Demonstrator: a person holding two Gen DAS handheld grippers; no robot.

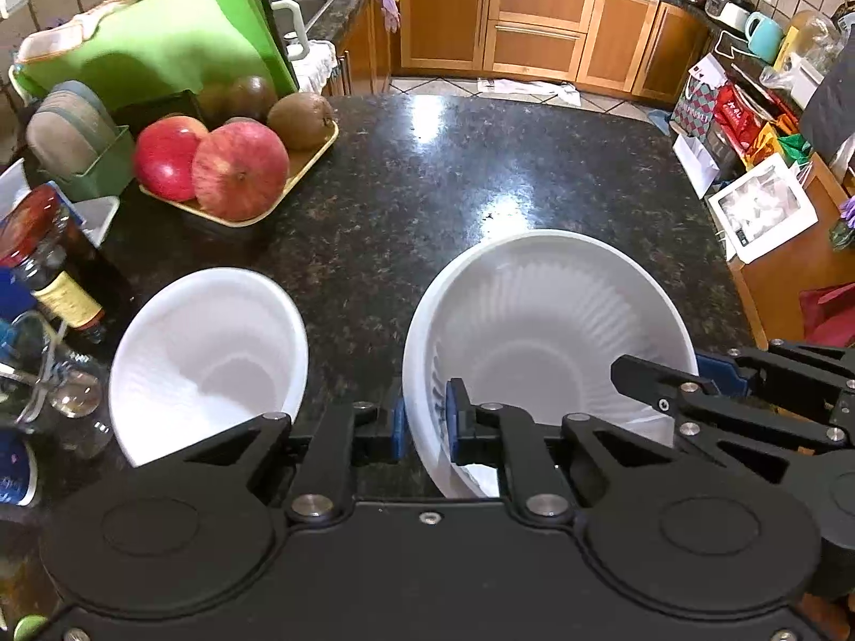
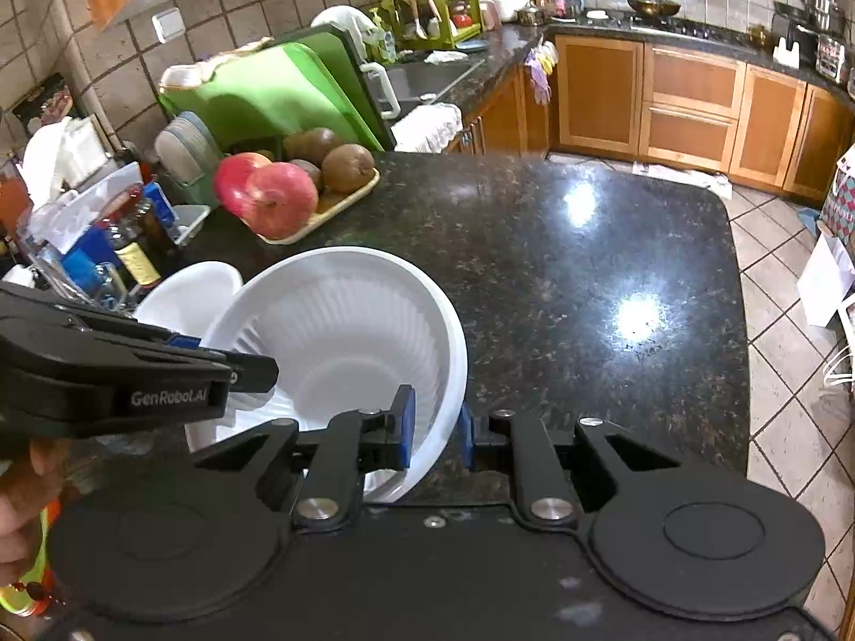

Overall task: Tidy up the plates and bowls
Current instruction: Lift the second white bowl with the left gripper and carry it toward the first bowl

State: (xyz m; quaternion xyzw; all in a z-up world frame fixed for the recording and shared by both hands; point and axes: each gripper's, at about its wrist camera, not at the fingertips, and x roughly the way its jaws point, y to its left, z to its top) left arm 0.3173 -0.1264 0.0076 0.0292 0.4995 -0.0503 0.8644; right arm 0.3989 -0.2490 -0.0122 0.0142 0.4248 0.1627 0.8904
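Nearest in the left wrist view, the left gripper (image 1: 425,427) is clamped on the near left rim of the large white ribbed plastic bowl (image 1: 550,331), one blue pad inside the wall and one outside. The right gripper (image 2: 435,427) pinches the same bowl (image 2: 342,342) on its near right rim in the same way, so both hands hold one bowl from opposite sides. It sits above the near part of the dark speckled granite counter (image 1: 427,187); whether it is lifted clear or touching the stone I cannot tell.

The bowl looks thin-walled and light, probably disposable, so I judge it will flex under a hard squeeze and its smooth rim could slip from a loose one. A rim pinch on two opposite sides is the sensible hold, with gentle pressure and the bowl kept level.

Just to its left lies the smaller white plastic bowl (image 1: 208,358), tipped toward the camera, close to the big one but apart from it. Beyond that stands the beige tray of red apples and brown kiwis (image 1: 240,171).

The left view shows the small bowl whole and the gap between the bowls; the right view hides most of it (image 2: 187,294) behind the left gripper's arm, yet shows a person's hand (image 2: 21,502) at the edge
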